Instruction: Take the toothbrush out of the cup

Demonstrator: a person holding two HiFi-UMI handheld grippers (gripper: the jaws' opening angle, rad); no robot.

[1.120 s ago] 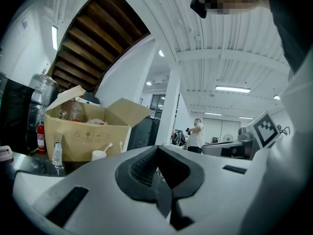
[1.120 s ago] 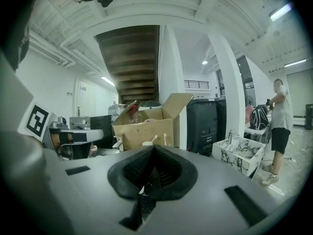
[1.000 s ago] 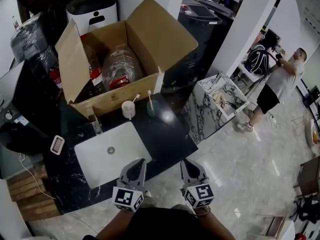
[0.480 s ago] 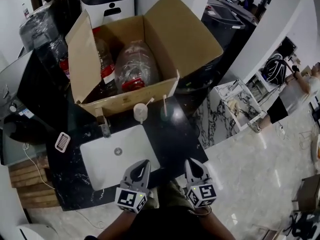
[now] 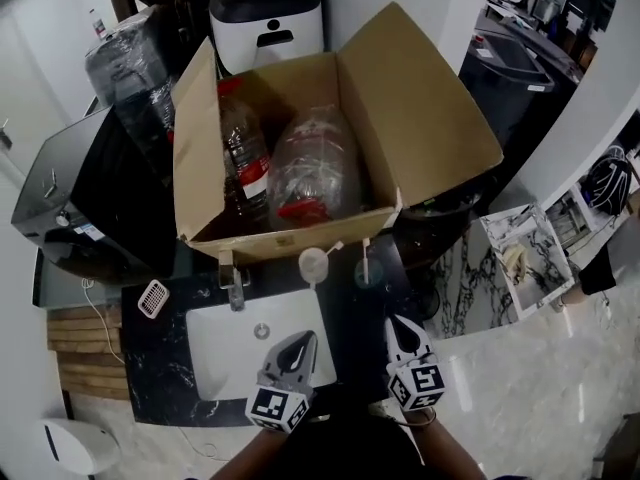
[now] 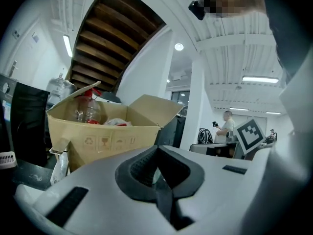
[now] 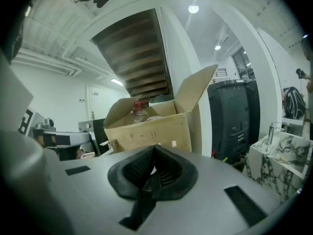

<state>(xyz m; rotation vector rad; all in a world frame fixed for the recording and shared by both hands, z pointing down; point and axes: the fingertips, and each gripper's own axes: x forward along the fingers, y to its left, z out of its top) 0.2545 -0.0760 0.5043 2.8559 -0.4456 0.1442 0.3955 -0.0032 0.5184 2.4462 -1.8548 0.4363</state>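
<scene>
**Both grippers closed and empty; toothbrush in its cup beside the box**

A large open brown cardboard box (image 5: 420, 108) stands on a black speckled stone countertop (image 5: 170, 358). Just in front of the box's near wall, by its right corner, sits a small dark translucent cup (image 5: 367, 273). A thin, pale toothbrush (image 5: 365, 251) stands upright in it.

Just to the left, also close against the box's near wall, is a round white cup (image 5: 313, 264) with a pale stick (image 5: 333, 249) leaning out of it. In the head view the stick is too small to tell whether it is a second brush.

Further left along the same wall rises a metal tap (image 5: 233, 280). It stands over a white rectangular basin (image 5: 235, 353) set into the countertop on the box's near side. Clear plastic bottles (image 5: 318, 168) with red labels lie inside the box. A white machine with a black top (image 5: 268, 23) stands behind the box's far wall.

The left gripper (image 5: 303, 336) hangs over the basin's right part, well short of the box. Its jaws are pressed together at the tips with nothing between them. The right gripper (image 5: 397, 320) is level with it, on the near side of the box's right corner and apart from the translucent cup. Its jaws are likewise closed tight on nothing. Both grippers point toward the box.
</scene>
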